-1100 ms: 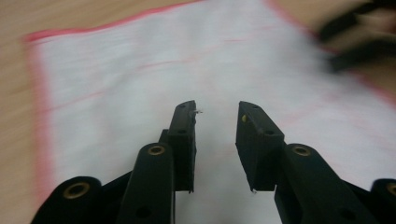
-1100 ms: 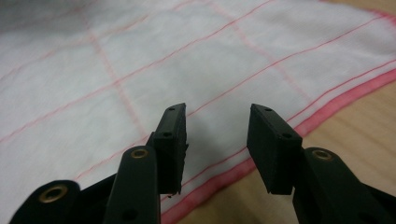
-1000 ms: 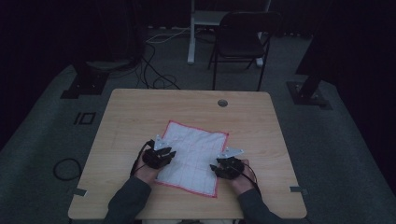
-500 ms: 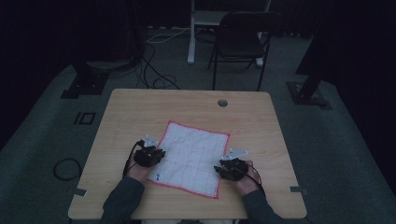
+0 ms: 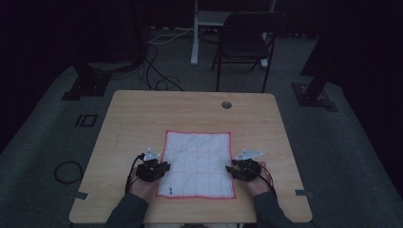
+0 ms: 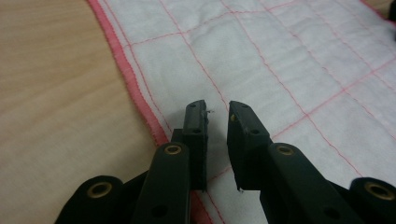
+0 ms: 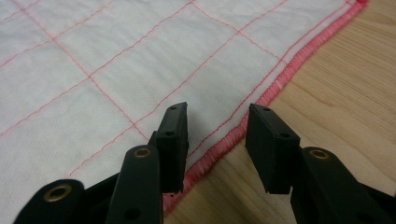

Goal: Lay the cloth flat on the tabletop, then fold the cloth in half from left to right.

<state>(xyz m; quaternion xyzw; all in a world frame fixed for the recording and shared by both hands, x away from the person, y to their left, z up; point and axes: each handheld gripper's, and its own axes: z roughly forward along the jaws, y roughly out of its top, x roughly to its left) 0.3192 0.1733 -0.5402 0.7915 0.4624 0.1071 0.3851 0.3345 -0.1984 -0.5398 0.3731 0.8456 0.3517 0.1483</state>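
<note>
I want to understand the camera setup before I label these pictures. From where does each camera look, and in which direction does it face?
High view: fixed above the person's side, facing forward and down on the table; forearms, left gripper and right gripper enter from below.
Left gripper view: rides the left gripper, looking along its jaws over the cloth's left hem.
Right gripper view: rides the right gripper, whose jaws straddle the right hem.
All three share the white cloth with red grid lines and the wooden table.
</note>
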